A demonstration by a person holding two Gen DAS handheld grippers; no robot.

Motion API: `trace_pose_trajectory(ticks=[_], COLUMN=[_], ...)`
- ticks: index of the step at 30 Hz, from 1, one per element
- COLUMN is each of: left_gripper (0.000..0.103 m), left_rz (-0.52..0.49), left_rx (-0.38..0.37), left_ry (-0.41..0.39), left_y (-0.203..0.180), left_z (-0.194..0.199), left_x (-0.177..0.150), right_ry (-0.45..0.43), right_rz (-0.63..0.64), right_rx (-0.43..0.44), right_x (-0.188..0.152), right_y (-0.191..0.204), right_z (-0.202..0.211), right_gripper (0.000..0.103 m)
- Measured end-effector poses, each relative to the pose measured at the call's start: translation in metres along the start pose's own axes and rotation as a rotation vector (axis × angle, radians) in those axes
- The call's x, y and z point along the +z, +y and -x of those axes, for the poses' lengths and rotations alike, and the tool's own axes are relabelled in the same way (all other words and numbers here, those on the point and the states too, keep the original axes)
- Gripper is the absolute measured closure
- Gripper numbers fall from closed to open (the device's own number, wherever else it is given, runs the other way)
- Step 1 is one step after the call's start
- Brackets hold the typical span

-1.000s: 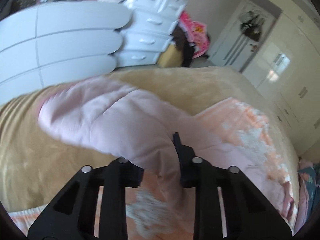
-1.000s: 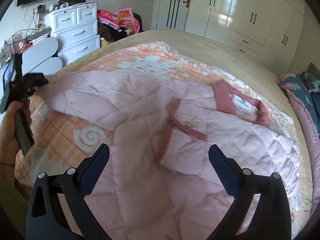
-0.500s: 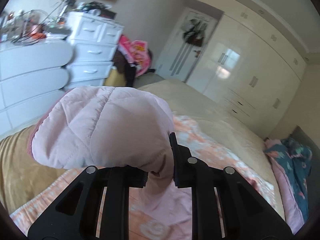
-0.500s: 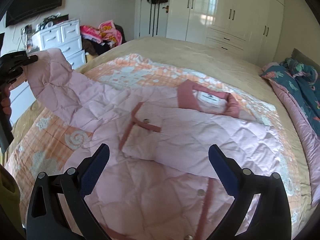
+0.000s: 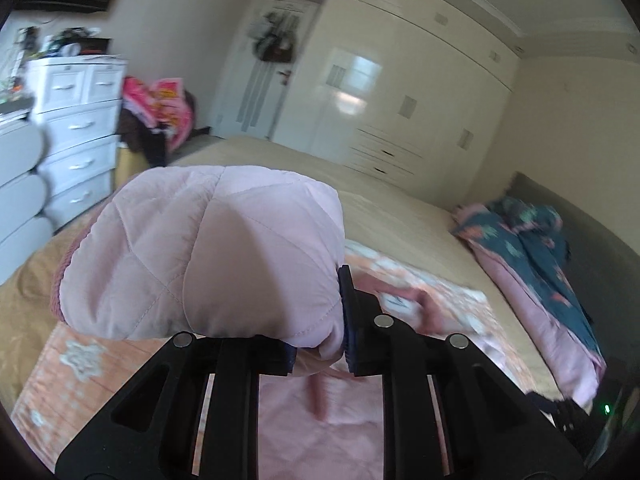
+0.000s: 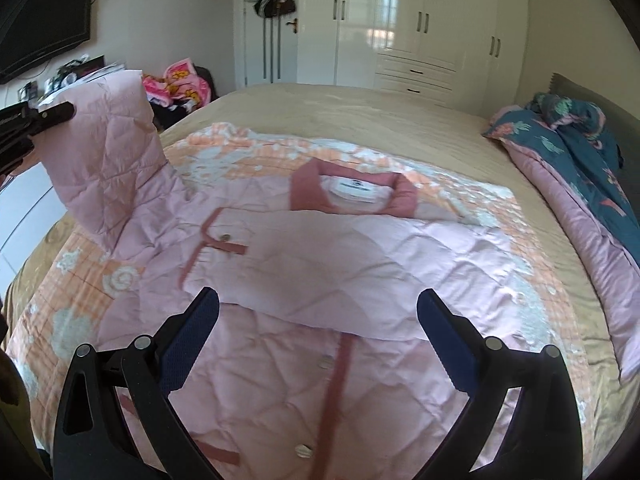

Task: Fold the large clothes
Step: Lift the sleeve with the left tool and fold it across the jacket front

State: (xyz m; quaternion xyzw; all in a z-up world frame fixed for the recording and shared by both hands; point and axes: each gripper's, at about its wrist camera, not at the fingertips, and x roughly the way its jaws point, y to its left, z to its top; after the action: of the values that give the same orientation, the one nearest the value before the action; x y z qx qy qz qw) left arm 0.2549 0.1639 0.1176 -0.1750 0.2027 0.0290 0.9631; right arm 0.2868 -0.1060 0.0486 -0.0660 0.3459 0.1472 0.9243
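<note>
1. Far left: the left gripper (image 6: 60, 114) is pinched tight on the cuff end of the pale pink quilted sleeve (image 6: 108, 160), holding it raised above the bed. The left wrist view confirms the fabric bunched between the pads.
2. Centre: the pale pink quilted jacket with darker pink collar and trim (image 6: 320, 264) lies flat on the peach-and-white patterned blanket (image 6: 80, 280), collar at the far end. Its other sleeve is already folded across the chest.
3. Key relation: the raised sleeve runs from the left shoulder up and out to the left. In my judgement, the jacket body lies to the right of the left gripper, so the fold goes rightward across the chest.
4. Near centre: the right gripper (image 6: 318, 320) is spread wide and empty, hovering over the front placket.
</note>
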Motion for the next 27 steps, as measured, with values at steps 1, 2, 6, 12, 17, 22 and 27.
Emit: trace_pose_trajectory(ticks=[1,2,6,12,17,22,27], left_gripper=[0.093,0.093,0.093,0.093,0.093,0.093,0.092], left_rz=[-0.014,-0.028,-0.091,-0.164,-0.231,-0.308,-0.410], left_rx=[-0.010,-0.021,-0.065,-0.110,-0.131,-0.146,-0.150], left_ry=[0.005,0.012,0.049,0.106,0.145,0.183,0.222], left_y=[-0.006,-0.012,-0.036,-0.071,-0.099,-0.121,-0.145], left_z=[-0.001,-0.003,-0.013,-0.025,-0.038,-0.048,-0.062], left_x=[-0.003,-0.006,-0.022,-0.049,-0.070,-0.093,-0.120], right_ry=[-0.001,-0.002,-0.004,0.000,0.014,0.026,0.052], right_rz=[-0.009,-0.015,-0.038,-0.061,-0.060,-0.079,-0.127], right_rx=[-0.009,-0.014,-0.033,-0.074,-0.142,-0.177,-0.201], right_x=[-0.002,-0.003,-0.009,-0.021,-0.034,-0.048,-0.061], right_y=[-0.007,-0.013,-0.036,-0.066,-0.088,-0.112,-0.136], right_z=[0.002,0.003,0.007,0.009,0.000,-0.011,-0.022], right_gripper=[0.004,0.004,0.004,0.004,0.004,0.004,0.004])
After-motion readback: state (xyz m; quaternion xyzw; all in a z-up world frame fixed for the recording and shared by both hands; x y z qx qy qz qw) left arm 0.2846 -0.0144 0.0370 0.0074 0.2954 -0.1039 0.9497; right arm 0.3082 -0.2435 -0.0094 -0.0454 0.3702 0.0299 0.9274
